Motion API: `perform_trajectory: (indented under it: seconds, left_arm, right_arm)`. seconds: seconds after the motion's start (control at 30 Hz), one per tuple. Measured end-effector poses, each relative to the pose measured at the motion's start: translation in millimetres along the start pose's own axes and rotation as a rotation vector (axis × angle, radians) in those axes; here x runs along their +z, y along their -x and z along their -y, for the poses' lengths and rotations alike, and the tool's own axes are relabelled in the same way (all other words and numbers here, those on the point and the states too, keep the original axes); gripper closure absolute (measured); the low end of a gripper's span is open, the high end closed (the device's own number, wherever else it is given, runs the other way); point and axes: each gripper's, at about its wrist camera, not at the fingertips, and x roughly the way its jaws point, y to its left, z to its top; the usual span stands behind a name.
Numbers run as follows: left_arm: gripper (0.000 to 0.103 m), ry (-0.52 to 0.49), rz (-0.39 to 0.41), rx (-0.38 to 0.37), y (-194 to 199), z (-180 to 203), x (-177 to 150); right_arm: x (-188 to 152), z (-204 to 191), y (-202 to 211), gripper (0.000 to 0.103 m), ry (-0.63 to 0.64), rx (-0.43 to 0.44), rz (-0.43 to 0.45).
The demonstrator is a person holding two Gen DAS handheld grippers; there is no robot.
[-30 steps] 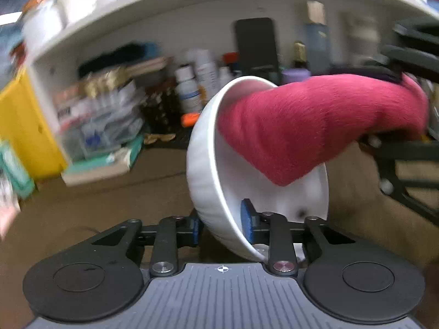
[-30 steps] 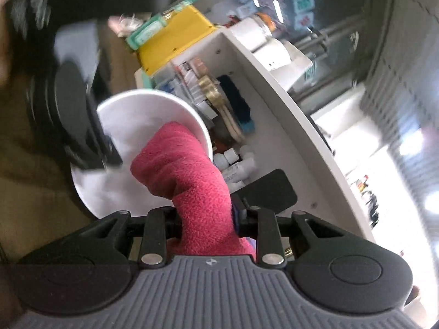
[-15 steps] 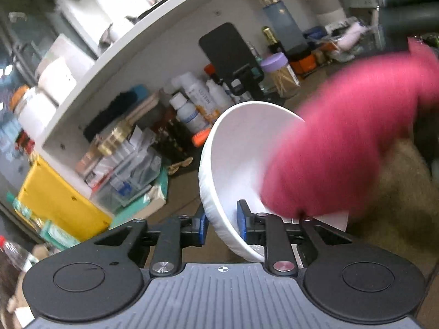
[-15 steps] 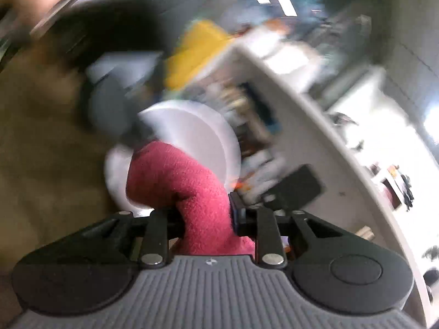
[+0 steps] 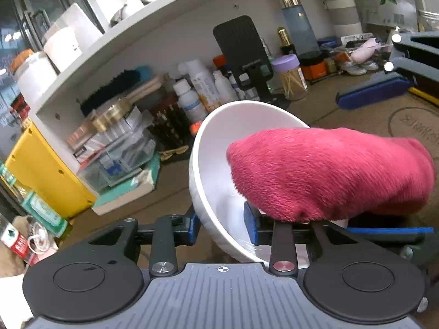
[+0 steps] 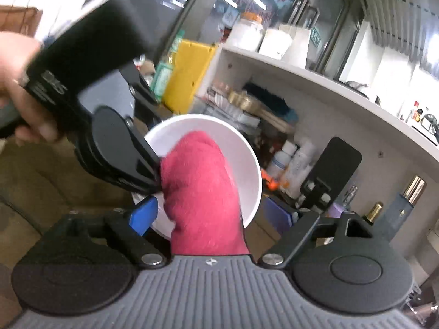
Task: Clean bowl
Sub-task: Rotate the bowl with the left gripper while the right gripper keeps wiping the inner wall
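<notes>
**Cloth let go inside tilted bowl, both grippers opening**

The white bowl [image 5: 219,148] stood tilted, mouth facing right, its near rim between the fingers of the left gripper [image 5: 222,227], whose jaws were opening; whether the pads bore on the wall could not be told. The red cloth [image 5: 329,175] lay with its long axis running left to right, tip inside the bowl. The right gripper [image 6: 208,216] straddled the cloth, jaws opening, pads clear. The table [image 5: 370,118] lay beneath.

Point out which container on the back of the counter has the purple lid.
The clear jar of toothpicks, right of the black phone stand; the white bottles lack purple lids.
</notes>
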Motion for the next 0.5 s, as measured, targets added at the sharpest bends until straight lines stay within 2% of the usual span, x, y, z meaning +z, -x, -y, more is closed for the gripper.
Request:
perform_trajectory:
  seconds: [0.03, 0.07, 0.13, 0.2, 0.23, 0.27, 0.33, 0.4, 0.47, 0.5]
  left_arm:
    - [0.063, 0.010, -0.004, -0.013, -1.6, -2.3, -0.9]
    - [0.060, 0.012, -0.010, -0.034, -2.4, -2.3, -2.6]
    - [0.055, 0.020, -0.015, -0.055, -4.0, -1.1, -6.9]
    - [0.050, 0.031, -0.012, -0.060, -4.1, 1.1, -11.3]
    - [0.043, 0.052, -0.010, -0.051, -3.2, 2.9, -13.4]
    - [0.042, 0.074, -0.009, -0.040, -2.3, 4.7, -15.5]
    - [0.043, 0.151, -0.007, -0.072, -2.2, 4.5, -18.5]
    - [0.044, 0.229, 0.000, -0.077, -5.7, 2.3, -20.1]
    - [0.049, 0.307, 0.009, -0.079, -9.3, 0.0, -21.7]
    - [0.049, 0.325, 0.016, -0.080, -10.8, -1.1, -21.8]
  right_arm:
    - [-1.2, 4.2, -2.3, 0.062, -0.029, 0.013, -0.010]
    - [-1.7, 7.9, -4.1, 0.073, -0.045, 0.018, -0.016]
    - [-2.1, 19.0, -11.0, 0.078, -0.093, 0.055, -0.030]
    - [-1.6, 20.5, -13.5, 0.081, -0.083, 0.053, -0.043]
    - [0.9, 20.4, -13.2, 0.081, -0.070, 0.037, -0.039]
    - [4.0, 20.2, -12.3, 0.081, -0.059, 0.016, -0.026]
    - [10.1, 18.7, -9.5, 0.082, -0.022, -0.031, 0.007]
    - [12.0, 9.0, -9.9, 0.082, 0.078, -0.090, 0.032]
    - [11.2, -10.8, -14.8, 0.082, 0.273, -0.188, 0.057]
    - [5.0, -26.1, -20.1, 0.082, 0.433, -0.264, 0.067]
